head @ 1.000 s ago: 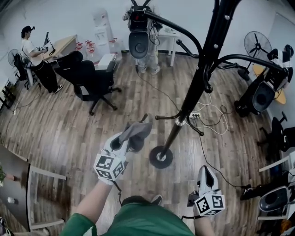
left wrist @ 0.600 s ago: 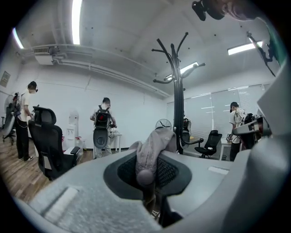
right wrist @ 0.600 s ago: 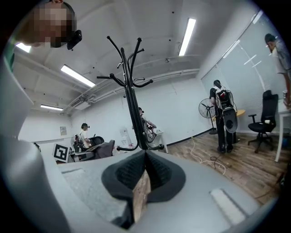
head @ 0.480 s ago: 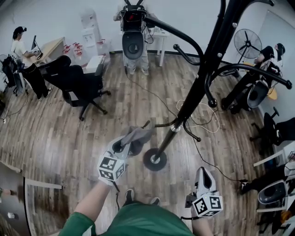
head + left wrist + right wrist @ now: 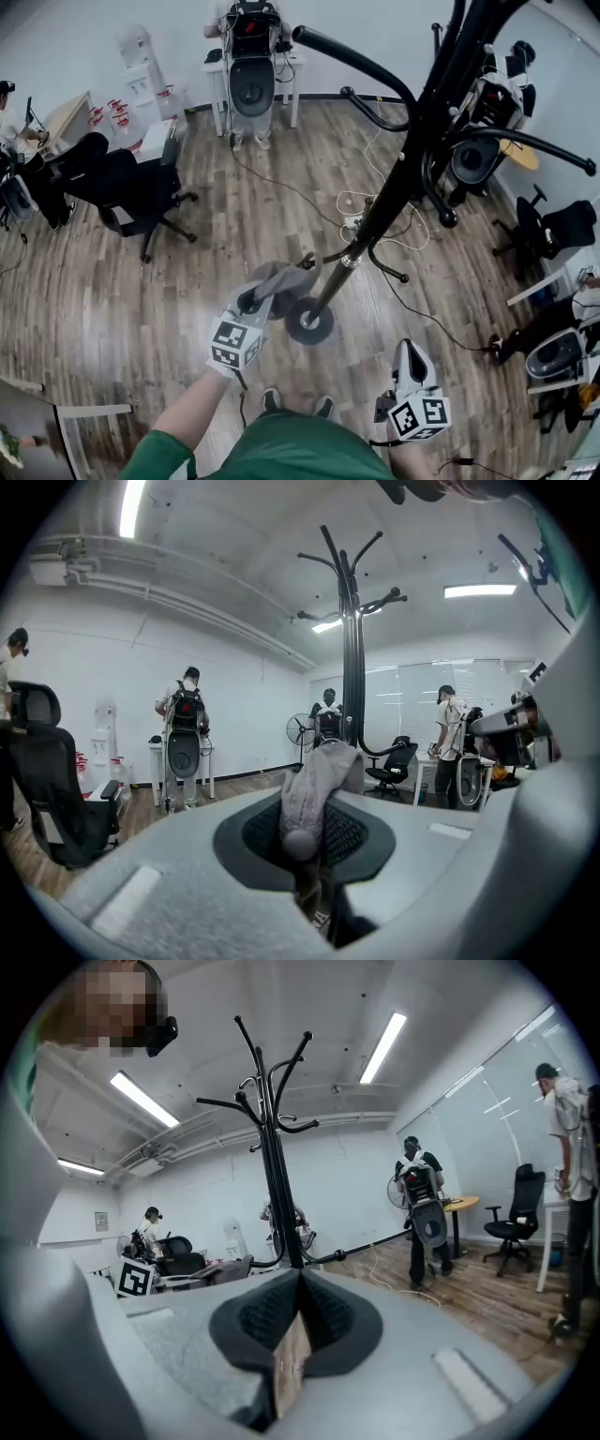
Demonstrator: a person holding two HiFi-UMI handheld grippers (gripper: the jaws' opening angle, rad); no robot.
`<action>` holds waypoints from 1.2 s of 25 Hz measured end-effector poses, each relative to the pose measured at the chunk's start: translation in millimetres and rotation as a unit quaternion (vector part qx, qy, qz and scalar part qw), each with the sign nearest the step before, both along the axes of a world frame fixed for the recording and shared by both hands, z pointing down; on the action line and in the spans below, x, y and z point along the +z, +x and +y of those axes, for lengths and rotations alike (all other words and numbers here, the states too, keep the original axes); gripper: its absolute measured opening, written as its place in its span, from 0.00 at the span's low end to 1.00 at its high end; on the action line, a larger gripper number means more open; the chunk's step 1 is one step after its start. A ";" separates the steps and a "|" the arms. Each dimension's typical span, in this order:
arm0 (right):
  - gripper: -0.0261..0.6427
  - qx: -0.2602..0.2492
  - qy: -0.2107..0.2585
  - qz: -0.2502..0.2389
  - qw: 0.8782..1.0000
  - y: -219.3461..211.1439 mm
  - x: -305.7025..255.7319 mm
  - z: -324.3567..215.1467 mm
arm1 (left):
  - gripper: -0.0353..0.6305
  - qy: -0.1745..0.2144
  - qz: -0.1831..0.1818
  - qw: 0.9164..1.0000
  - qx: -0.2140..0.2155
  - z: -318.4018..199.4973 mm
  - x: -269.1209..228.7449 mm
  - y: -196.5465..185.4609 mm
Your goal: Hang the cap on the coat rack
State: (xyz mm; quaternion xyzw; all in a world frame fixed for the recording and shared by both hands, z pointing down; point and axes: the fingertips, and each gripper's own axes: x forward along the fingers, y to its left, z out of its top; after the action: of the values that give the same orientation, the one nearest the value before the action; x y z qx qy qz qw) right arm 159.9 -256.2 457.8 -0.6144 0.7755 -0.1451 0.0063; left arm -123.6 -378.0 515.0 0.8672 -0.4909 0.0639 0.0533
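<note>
A grey cap [image 5: 281, 278] hangs from my left gripper [image 5: 251, 302], whose jaws are shut on its fabric. It is held low, just left of the black coat rack's pole [image 5: 394, 202] and above the round base [image 5: 309, 321]. In the left gripper view the cap [image 5: 314, 789] bulges between the pads, with the coat rack [image 5: 352, 667] straight ahead. My right gripper [image 5: 410, 354] is lower right of the base, shut and empty. In the right gripper view the shut gripper [image 5: 298, 1283] points at the coat rack [image 5: 277, 1166].
A curved hook arm [image 5: 361, 66] of the rack reaches toward me at head height. A black office chair [image 5: 122, 183] stands left. Cables [image 5: 370, 202] lie on the wood floor behind the rack. Several people with backpack rigs stand around, one at the back [image 5: 251, 66].
My head view has swung, so the room has slid left and the rack base sits slightly nearer. The left gripper still holds the cap beside the pole; the right gripper has barely moved.
</note>
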 end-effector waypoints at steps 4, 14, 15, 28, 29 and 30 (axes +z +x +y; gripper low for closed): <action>0.04 0.033 -0.001 0.004 0.999 3.7 -1.9 9.6 | 0.12 -0.003 -0.001 1.000 0.028 -12.4 5.9 11.6; 0.04 0.115 -0.019 0.006 0.993 17.0 4.4 42.5 | 0.12 -0.012 0.009 0.998 0.061 -28.0 31.2 29.9; 0.04 0.118 -0.021 0.008 0.993 15.6 4.9 43.7 | 0.12 -0.014 0.008 0.998 0.067 -29.9 34.1 31.8; 0.04 0.131 -0.026 0.023 0.991 -5.9 -1.5 48.3 | 0.30 -0.072 -0.001 0.990 0.119 -38.6 74.8 48.6; 0.04 0.129 -0.026 0.023 0.991 -7.5 -1.8 47.5 | 0.38 -0.078 0.000 0.989 0.123 -36.8 78.0 47.5; 0.04 0.126 -0.026 0.024 0.991 -9.3 -1.4 46.4 | 0.43 -0.084 0.000 0.988 0.128 -34.5 80.8 46.1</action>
State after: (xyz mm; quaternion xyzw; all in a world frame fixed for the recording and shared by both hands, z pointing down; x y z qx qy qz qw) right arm 150.6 -209.8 456.4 -0.7107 0.6875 -0.1487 -0.0096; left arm -77.6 -412.5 595.9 0.9153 -0.3689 0.1114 0.1170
